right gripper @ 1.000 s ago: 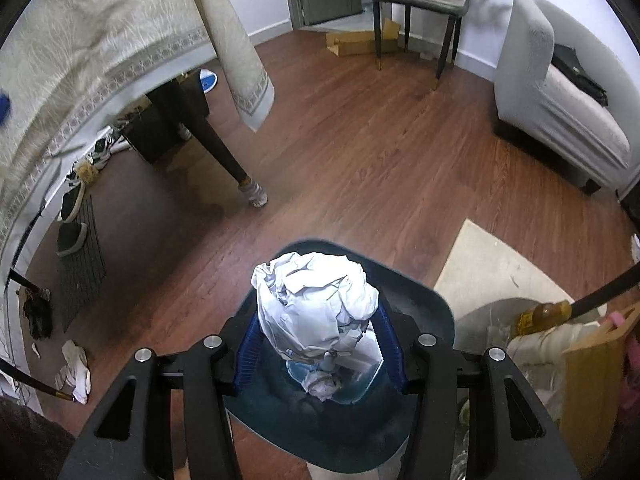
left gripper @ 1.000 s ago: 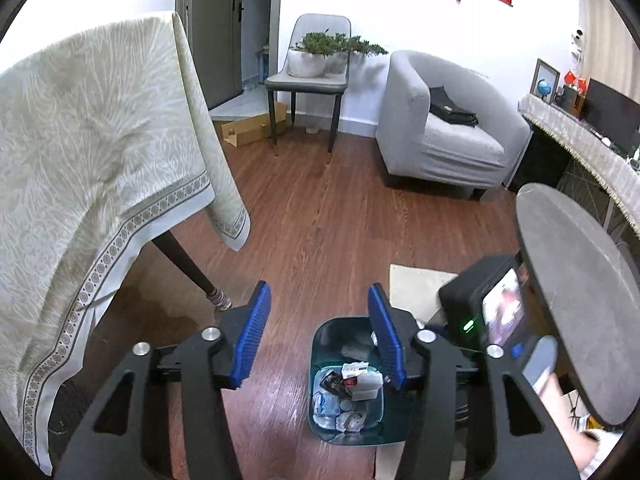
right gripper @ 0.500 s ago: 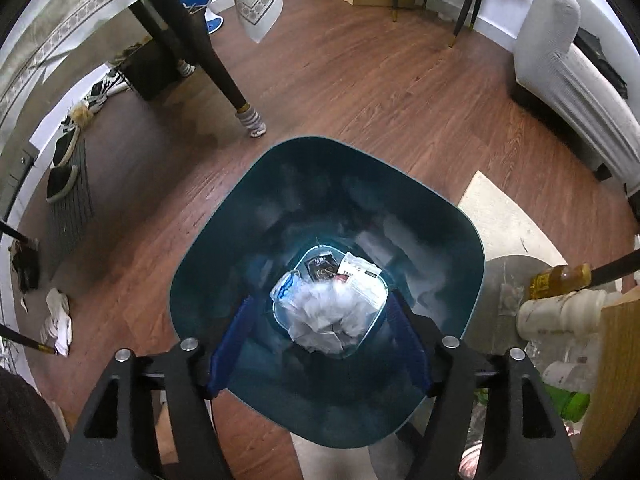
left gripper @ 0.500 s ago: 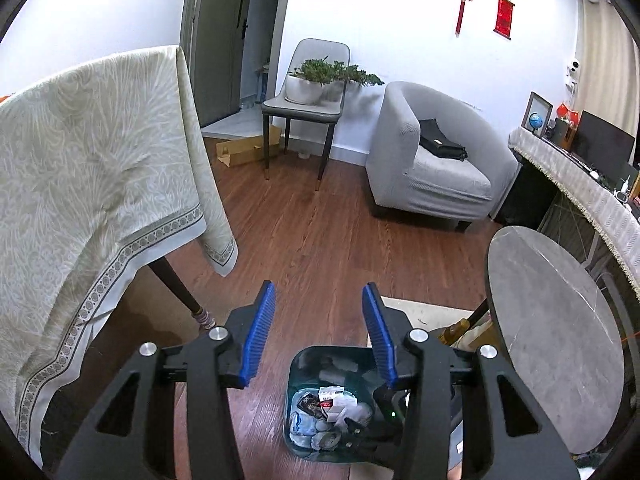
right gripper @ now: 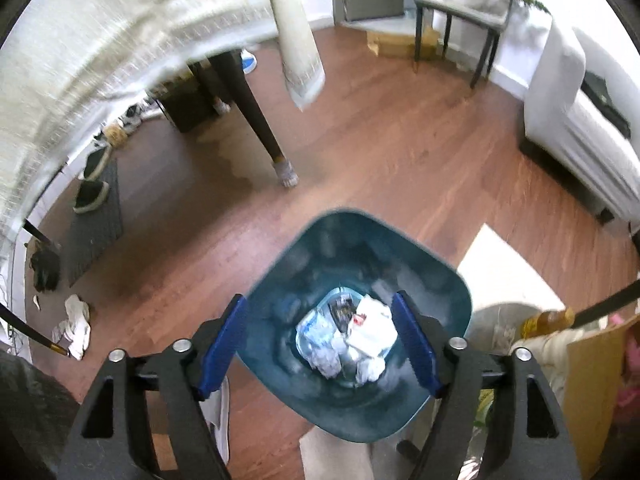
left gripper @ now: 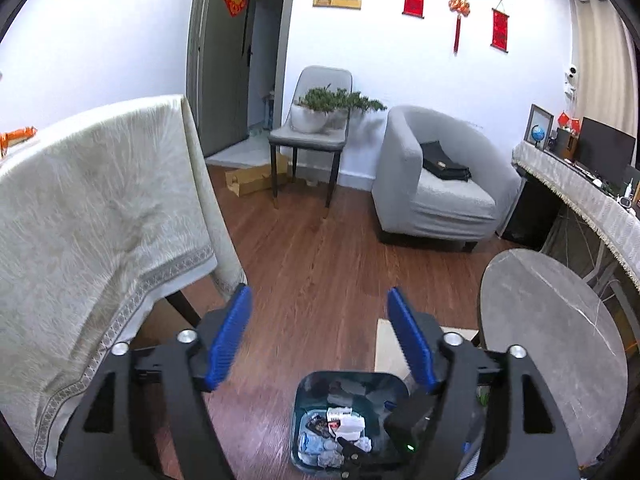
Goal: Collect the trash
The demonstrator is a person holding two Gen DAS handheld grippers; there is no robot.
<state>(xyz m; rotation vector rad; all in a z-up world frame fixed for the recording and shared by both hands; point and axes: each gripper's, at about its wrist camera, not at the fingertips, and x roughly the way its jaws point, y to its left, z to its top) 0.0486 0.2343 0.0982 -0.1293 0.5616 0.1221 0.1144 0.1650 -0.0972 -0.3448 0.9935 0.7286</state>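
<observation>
Nearest us, our right gripper (right gripper: 318, 340) hangs with its fingers spread and nothing between them, directly above the teal bin (right gripper: 448, 280). Our left gripper (left gripper: 320, 336) is likewise released and empty, with the bin at its five o'clock. The bin holds crumpled paper (right gripper: 370, 330), wrappers and clear plastic, piled at the bottom. We judge the risk to be knocking the bin's rim with the right fingers while pulling away. Farther off, at ten o'clock, stands the cloth-draped table (left gripper: 100, 208).
</observation>
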